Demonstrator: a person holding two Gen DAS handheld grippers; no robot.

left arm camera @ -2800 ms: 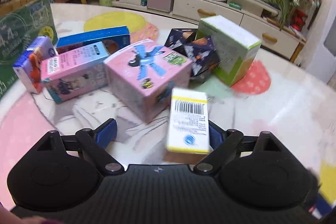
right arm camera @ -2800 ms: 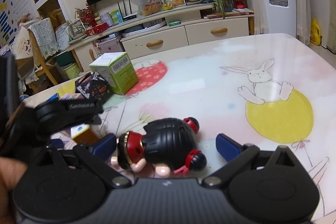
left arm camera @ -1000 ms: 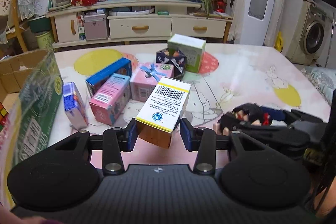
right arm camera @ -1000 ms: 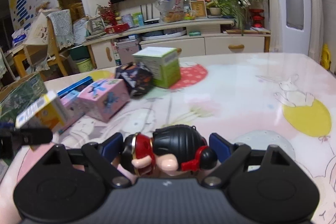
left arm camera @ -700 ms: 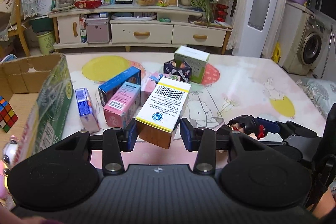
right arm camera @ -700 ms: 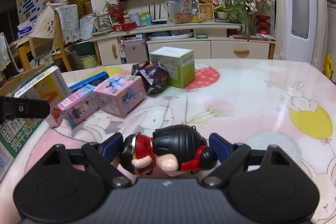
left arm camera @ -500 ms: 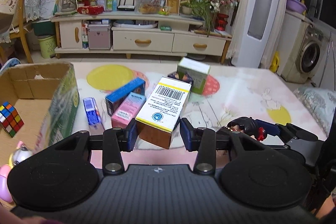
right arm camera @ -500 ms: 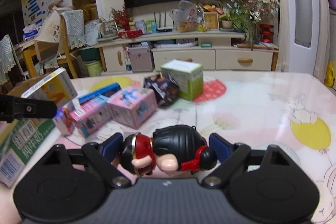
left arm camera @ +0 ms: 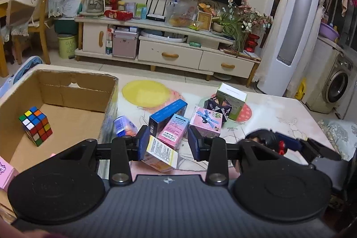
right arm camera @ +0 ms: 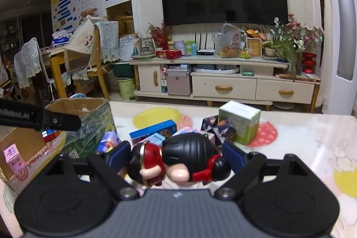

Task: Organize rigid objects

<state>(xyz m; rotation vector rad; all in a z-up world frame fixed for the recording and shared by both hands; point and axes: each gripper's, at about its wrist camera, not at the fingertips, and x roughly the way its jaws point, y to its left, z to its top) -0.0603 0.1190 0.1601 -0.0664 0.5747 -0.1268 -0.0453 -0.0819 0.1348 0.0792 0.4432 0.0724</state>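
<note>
Left tongs (left arm camera: pixel 169 141) just narrowing, box (left arm camera: pixel 160 154) loose between; right tongs (right arm camera: pixel 176 154) tight on doll (right arm camera: pixel 189 148); "4.4" carton (right arm camera: pixel 93 126)

The open-topped carton (left arm camera: pixel 67 95) offers clear entry from above. Most of its floor is bare, with only a Rubik's cube (left arm camera: pixel 35 126) toward the left and a pink carton-side box (left arm camera: pixel 4 171) in the near corner. Its tall right wall bars any level pass from the table (left arm camera: pixel 279 113). A small blue pack (left arm camera: pixel 125 125) sits just beside that wall. Beyond it the blue box (left arm camera: pixel 167 114), pink-and-blue box (left arm camera: pixel 175 128), pink box (left arm camera: pixel 207 121), dark cube (left arm camera: pixel 217 106) and green-and-white box (left arm camera: pixel 233 97) crowd together with hardly a gap. The yellow circle (left arm camera: pixel 145 93) behind them is bare, as is the table's right side.
</note>
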